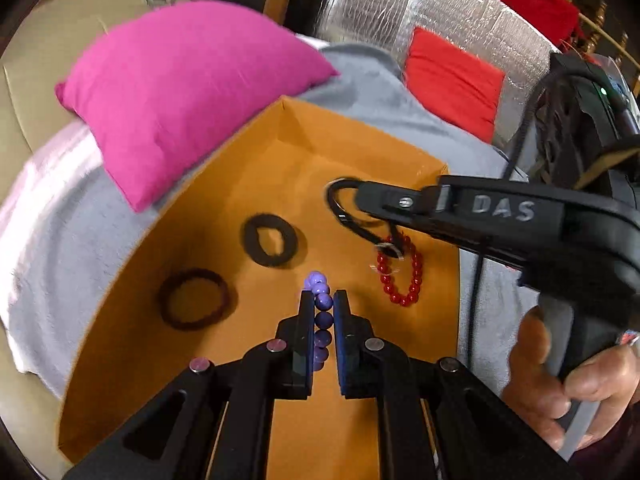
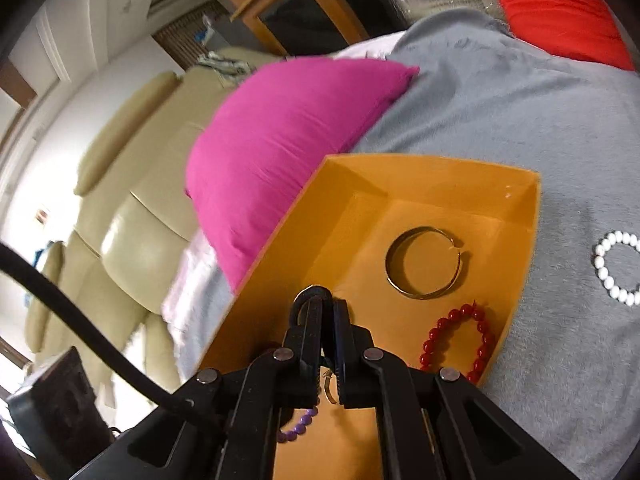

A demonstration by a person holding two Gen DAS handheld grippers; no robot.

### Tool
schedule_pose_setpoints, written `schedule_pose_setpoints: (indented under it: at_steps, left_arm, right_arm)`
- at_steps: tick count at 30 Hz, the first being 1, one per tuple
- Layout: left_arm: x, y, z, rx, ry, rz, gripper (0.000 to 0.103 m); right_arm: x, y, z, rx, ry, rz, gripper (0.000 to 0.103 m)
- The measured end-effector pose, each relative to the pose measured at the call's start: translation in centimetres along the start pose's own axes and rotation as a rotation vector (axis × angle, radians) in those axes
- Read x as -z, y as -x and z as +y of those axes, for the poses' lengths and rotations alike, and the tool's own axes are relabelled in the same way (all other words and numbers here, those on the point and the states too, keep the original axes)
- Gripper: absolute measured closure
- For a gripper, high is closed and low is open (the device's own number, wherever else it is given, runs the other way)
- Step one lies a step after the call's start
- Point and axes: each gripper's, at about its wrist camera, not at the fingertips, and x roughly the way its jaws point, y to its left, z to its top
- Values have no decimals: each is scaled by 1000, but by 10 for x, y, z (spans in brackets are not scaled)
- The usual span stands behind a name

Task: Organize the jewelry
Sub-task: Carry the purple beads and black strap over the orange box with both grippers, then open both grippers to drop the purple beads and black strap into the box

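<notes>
An orange box (image 1: 192, 208) (image 2: 524, 248) sits on a grey blanket. My left gripper (image 1: 323, 300) is shut on a purple bead bracelet (image 1: 320, 292) above the box floor; the bracelet also shows in the right wrist view (image 2: 300, 426). My right gripper (image 2: 326, 306) (image 1: 362, 196) is shut on a black carabiner (image 1: 340, 208) (image 2: 312, 294) with small rings hanging, held over the box. Inside lie a red bead bracelet (image 1: 402, 276) (image 2: 456, 340), a gold bangle (image 2: 424, 262), a black scrunchie (image 1: 270, 240) and a dark hair band (image 1: 194, 298). A white bead bracelet (image 2: 616, 268) lies on the blanket outside.
A pink pillow (image 1: 188, 92) (image 2: 288, 140) leans against the box's left side. A red cushion (image 1: 452, 80) and silver foil sheet (image 1: 460, 12) are behind. A beige sofa (image 2: 120, 216) stands at left. The grey blanket (image 2: 520, 104) covers the surface.
</notes>
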Motion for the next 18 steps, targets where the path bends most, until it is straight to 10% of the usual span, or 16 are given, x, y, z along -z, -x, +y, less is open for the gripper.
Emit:
schedule_pose_setpoints:
  at_steps: [11, 18]
  left_arm:
    - [-5, -19, 11, -19, 36, 74, 93]
    - [-9, -8, -2, -16, -3, 8, 75]
  right_arm:
    - [-8, -24, -19, 59, -49, 81, 93]
    - [-11, 6, -26, 10, -81, -8, 93]
